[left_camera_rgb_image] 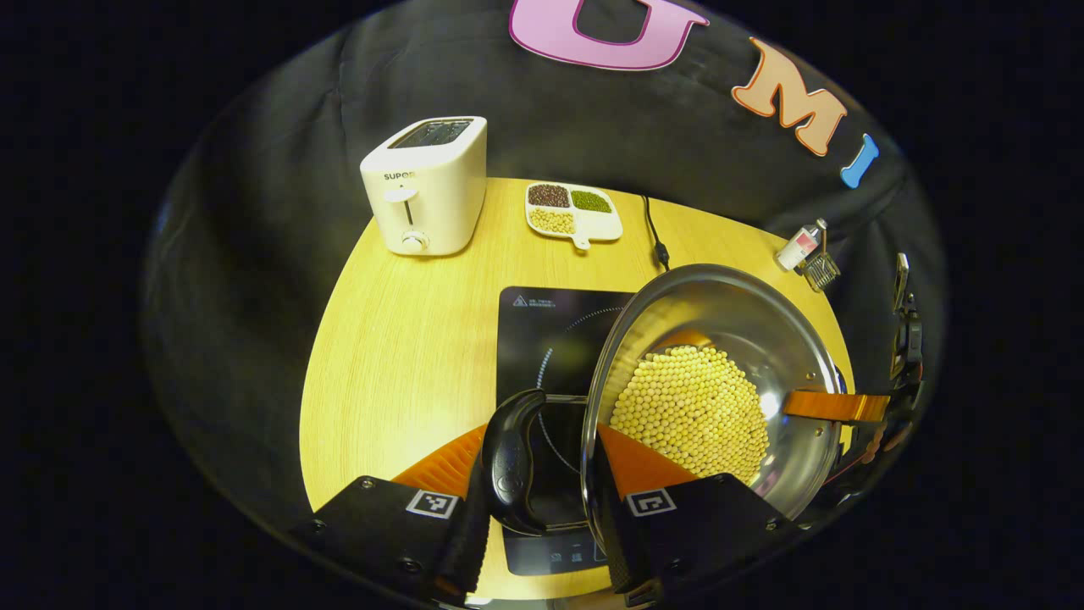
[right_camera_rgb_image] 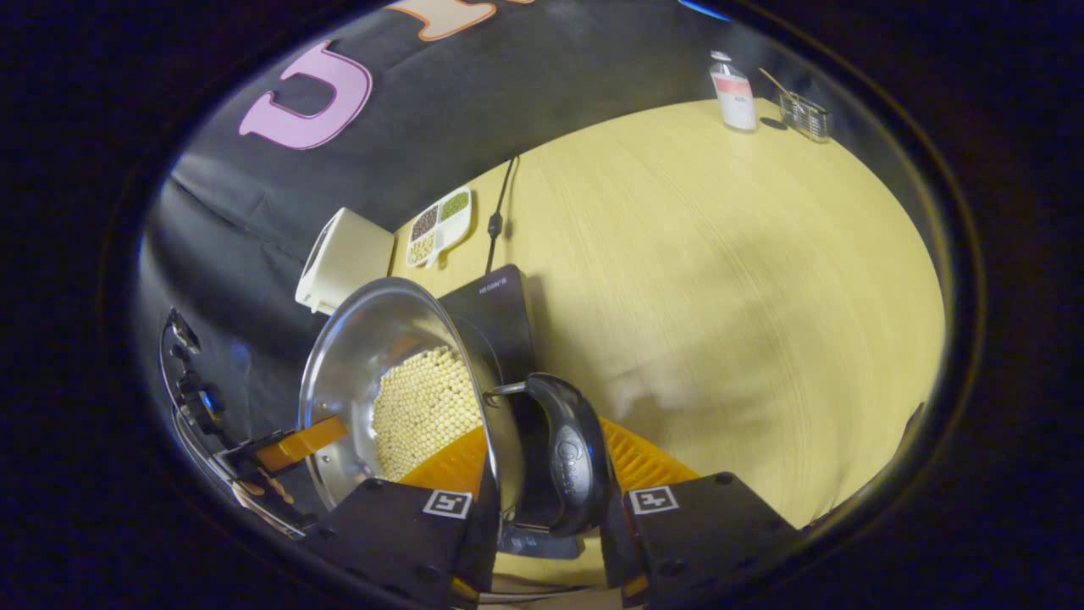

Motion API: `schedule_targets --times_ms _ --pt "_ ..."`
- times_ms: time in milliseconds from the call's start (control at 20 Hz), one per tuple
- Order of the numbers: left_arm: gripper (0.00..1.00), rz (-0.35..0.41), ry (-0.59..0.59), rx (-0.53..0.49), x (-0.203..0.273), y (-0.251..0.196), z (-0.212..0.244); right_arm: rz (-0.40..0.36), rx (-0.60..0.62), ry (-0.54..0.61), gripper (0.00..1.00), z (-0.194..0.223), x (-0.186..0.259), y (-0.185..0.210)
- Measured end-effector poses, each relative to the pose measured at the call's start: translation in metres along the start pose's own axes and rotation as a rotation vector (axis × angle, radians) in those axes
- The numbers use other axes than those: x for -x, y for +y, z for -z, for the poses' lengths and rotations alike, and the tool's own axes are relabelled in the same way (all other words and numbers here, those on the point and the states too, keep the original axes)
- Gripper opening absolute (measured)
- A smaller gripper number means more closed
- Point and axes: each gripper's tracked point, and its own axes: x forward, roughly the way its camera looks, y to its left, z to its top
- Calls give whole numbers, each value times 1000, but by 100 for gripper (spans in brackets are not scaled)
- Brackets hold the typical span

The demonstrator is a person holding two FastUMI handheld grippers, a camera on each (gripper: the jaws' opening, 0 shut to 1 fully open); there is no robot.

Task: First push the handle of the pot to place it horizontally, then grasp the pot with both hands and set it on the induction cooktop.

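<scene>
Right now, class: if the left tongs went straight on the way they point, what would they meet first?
They already straddle the pot at its rim and side handle; beyond lies the induction cooktop, though depth is unclear.

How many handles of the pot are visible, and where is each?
2: the left handle lies between the left gripper fingers; the right handle lies between the right gripper fingers.

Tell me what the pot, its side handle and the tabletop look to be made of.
Pot: apparently stainless steel, polished; its inner wall mirrors light and the yellow beans inside. Side handle: likely moulded plastic, glossy black, with soft highlights and a metal bracket joining it to the rim. Table: pale wood or wood-look laminate, matte, with fine straight grain lines; which of the two cannot be told.
</scene>
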Motion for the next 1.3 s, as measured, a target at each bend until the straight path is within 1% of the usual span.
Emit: schedule_targets --times_ms 200,400,550,600,650,750,850,900,950,1000,1100,1200,1250,1300 --pt "57 0 -1 -11 -14 13 -6 19 11 -23 45 -4 -19 8" --pt "57 0 -3 -12 -25 25 -6 21 4 -44 45 -5 -35 16" --pt "60 2 -11 -29 -24 31 -7 18 8 -49 45 -3 -41 20" --pt "59 5 -11 -30 -27 33 -6 19 8 -51 46 -2 -42 21" --pt "59 6 -7 -28 -29 36 -6 23 8 -52 53 -2 -44 20" --pt "59 11 -7 -16 -30 36 -5 31 17 -60 52 -1 -49 20" --pt "60 14 -1 -16 -31 35 -5 36 23 -60 48 -2 -45 17" --pt "60 15 -1 -15 -31 34 -6 43 29 -50 54 1 -49 15" --pt "61 8 0 -18 -31 35 -6 45 34 -47 49 1 -47 16" --pt "62 -3 4 -20 -30 35 -5 43 40 -50 51 2 -48 18" --pt "67 -28 -18 -31 -29 36 -10 34 71 -63 51 3 -47 25" --pt "78 -76 -71 -45 -27 45 -24 16 84 -74 72 3 -47 31" --pt "89 -103 -94 -50 -28 49 -28 10 88 -90 83 3 -50 31" --pt "100 -104 -102 -48 -21 46 -28 10 101 -108 94 -2 -43 33"
